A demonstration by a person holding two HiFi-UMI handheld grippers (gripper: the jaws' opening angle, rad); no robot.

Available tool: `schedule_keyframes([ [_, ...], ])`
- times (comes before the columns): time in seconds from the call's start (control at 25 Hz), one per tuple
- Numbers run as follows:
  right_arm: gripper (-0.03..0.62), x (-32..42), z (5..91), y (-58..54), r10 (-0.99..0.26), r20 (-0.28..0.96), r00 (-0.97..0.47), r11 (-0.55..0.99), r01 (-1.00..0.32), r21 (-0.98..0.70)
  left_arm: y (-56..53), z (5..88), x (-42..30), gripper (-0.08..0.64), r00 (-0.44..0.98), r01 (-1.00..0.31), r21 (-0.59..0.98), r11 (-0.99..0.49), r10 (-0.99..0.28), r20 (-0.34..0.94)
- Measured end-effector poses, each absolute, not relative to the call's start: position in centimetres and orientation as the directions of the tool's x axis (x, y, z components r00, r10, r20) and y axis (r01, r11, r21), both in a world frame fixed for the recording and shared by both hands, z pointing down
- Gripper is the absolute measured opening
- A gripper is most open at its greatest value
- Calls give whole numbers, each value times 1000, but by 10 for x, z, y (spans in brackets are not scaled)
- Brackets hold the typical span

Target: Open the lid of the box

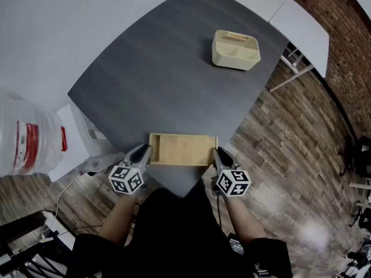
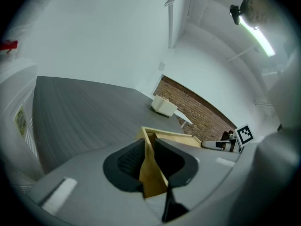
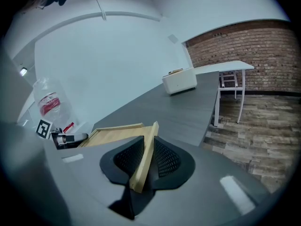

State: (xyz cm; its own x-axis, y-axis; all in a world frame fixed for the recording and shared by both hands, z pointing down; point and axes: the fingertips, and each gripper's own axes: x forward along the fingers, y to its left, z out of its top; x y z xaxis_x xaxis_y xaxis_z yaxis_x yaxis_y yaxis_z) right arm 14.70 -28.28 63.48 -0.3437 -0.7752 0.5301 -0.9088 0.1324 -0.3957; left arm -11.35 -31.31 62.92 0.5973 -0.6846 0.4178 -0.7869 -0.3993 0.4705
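Two grippers bracket one wooden box [image 1: 182, 149] at the near corner of the one grey table [image 1: 162, 80]. The left gripper [image 1: 145, 153] pinches the box's left end wall and the right gripper [image 1: 219, 155] pinches its right end wall. The box's long axis runs left to right. One cream container [image 1: 235, 49] sits well beyond.

A shallow rectangular box of pale wood [image 1: 182, 149] lies flat at the near corner of the dark grey table [image 1: 162, 80], its long sides running left to right. A slightly raised rim frames its flat top panel. The left gripper [image 1: 146, 153] and right gripper [image 1: 218, 155] pinch its short end walls.
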Motion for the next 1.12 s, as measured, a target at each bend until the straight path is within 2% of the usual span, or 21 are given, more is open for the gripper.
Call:
schedule_keyframes([
  [1.12, 48, 212, 634, -276, -801, 557, -220, -25, -917, -398, -313, 629, -115, 43, 554, -822, 432, -371, -696, 456],
])
